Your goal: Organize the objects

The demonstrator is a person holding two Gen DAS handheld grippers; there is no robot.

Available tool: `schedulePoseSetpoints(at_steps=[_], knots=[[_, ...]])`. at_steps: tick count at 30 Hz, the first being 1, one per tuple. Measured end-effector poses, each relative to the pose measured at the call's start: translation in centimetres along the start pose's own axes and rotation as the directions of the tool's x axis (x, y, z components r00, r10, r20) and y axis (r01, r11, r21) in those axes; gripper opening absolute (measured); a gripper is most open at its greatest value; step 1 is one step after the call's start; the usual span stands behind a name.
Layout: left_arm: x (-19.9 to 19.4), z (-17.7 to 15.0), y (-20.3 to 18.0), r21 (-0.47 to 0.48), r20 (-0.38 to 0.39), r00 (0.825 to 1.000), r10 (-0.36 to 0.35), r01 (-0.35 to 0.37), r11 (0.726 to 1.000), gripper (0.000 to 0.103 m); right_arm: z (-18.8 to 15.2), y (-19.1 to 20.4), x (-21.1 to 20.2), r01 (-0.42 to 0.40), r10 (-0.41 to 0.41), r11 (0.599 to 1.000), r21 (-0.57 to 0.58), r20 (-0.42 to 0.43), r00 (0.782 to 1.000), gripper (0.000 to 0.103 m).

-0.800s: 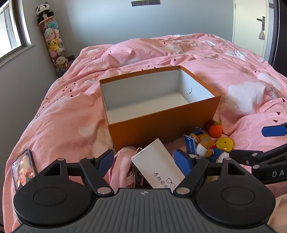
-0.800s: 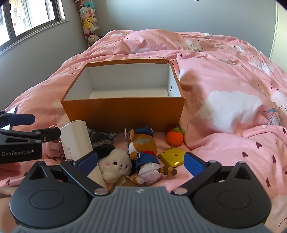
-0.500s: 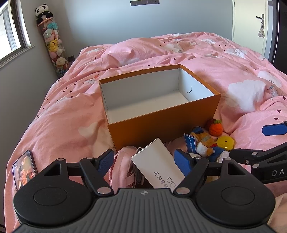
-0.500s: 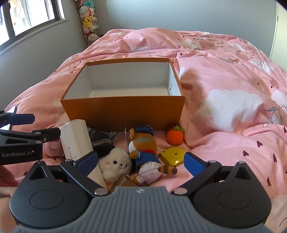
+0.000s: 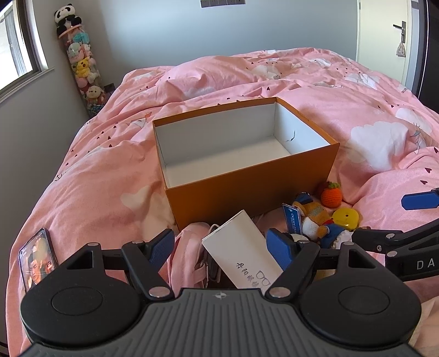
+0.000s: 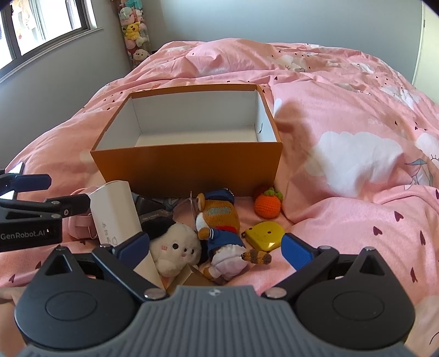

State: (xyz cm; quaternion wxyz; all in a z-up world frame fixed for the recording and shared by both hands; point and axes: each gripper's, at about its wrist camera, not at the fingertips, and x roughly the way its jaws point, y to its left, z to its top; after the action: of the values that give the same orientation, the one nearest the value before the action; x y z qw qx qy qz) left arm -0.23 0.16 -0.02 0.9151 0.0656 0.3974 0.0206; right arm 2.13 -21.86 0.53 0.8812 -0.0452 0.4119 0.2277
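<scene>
Both tools hung over the clutter at the near side of the bed, tilted down, and neither had taken anything. The left gripper [image 5: 221, 244] had its blue pads spread wide, with the white glasses case [image 5: 241, 254] lying tilted between them but untouched. The right gripper [image 6: 215, 247] was spread as wide over the white bunny plush [image 6: 175, 247] and the bear doll in blue [image 6: 219, 222].

The orange cardboard box [image 6: 189, 170] stood open and empty just beyond the pile, so nothing had gone in yet, by my reckoning. For the glasses case I would have come down square across its long sides, closed gently, and lifted clear of the pink bag [image 5: 186, 252] beside it so its strap did not catch. The crocheted orange [image 6: 267, 203] and yellow tape measure [image 6: 264, 233] lay near the box's right corner, apart from each other.

The pink duvet [image 6: 356, 123] was soft and rumpled, so things could roll or sink when nudged. A phone [image 5: 37, 259] lay by the left edge. A window [image 6: 41, 24] lit the grey room, a tube of plush toys [image 5: 82, 71] stood in the corner, and a door [image 5: 384, 33] stood to the right.
</scene>
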Motion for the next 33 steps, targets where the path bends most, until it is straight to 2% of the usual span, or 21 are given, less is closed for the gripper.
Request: schedulePoseSetpoints(at_steps=[23, 33], knots=[[0.3, -0.2, -0.1, 0.008, -0.015, 1.0, 0.004, -0.004, 1.0, 0.09, 0.1, -0.2, 0.4, -0.001, 0.001, 1.0, 0.007, -0.022, 1.0, 0.102], [0.7, 0.1, 0.1, 0.011, -0.048, 0.998, -0.037, 0.038, 0.999, 0.085, 0.1, -0.5, 1.0, -0.021, 0.022, 0.999, 0.026, -0.055, 0.998, 0.102]])
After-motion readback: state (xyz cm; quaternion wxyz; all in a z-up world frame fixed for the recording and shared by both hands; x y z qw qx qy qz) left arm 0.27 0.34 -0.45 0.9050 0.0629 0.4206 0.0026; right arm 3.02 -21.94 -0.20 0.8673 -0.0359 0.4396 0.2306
